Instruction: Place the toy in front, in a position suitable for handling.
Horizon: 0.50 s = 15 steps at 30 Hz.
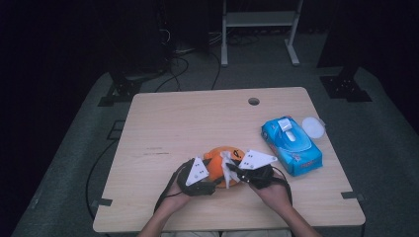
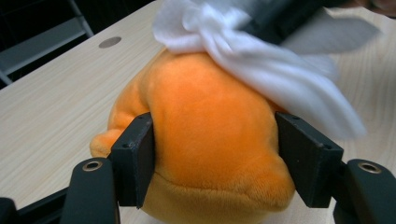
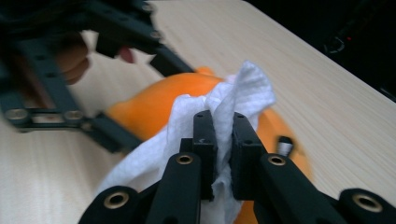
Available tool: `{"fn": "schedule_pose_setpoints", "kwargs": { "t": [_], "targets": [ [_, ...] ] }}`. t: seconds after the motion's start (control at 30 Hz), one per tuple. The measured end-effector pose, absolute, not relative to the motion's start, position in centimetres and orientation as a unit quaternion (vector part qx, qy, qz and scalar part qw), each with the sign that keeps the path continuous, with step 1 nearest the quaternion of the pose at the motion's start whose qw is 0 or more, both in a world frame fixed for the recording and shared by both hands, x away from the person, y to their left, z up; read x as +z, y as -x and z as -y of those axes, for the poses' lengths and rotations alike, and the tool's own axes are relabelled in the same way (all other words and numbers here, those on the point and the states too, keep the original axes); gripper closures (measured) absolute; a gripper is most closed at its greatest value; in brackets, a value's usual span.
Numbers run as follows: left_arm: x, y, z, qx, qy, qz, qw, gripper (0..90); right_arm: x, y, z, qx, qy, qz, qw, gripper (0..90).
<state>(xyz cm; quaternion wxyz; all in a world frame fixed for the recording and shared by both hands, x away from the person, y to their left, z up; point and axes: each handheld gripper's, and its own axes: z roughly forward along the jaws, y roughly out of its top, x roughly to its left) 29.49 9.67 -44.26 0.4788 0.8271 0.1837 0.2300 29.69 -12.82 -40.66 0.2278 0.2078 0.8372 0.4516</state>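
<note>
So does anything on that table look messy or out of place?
Nothing is spilled or broken. The oddest bit is the blue wipes pack: it lies askew with its flap open, and a round white lid lies beside it. The orange plush toy lies between the left claw's jaws while the right claw pinches a crumpled white wipe.

A pale wooden table (image 1: 163, 123) stands on grey carpet (image 1: 69, 148) in a dark room; a white metal frame (image 1: 259, 19) stands behind, cables (image 1: 180, 59) trailing nearby.
</note>
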Motion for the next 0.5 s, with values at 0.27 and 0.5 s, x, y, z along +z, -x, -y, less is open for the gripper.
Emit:
{"fn": "schedule_pose_setpoints", "kwargs": {
  "t": [0.27, 0.5],
  "targets": [
    [-44.9, -31.2, -10.8, 0.173, -0.792, -0.287, 0.511, 6.3, -42.0, -31.7, 15.7, 0.438, -0.262, -0.83, 0.222, 82.4],
    [-44.6, -30.4, -10.4, 0.192, -0.807, -0.24, 0.505, 29.8, -41.2, -30.1, 13.6, 0.449, -0.224, -0.836, 0.223, 82.3]
  ]
}}
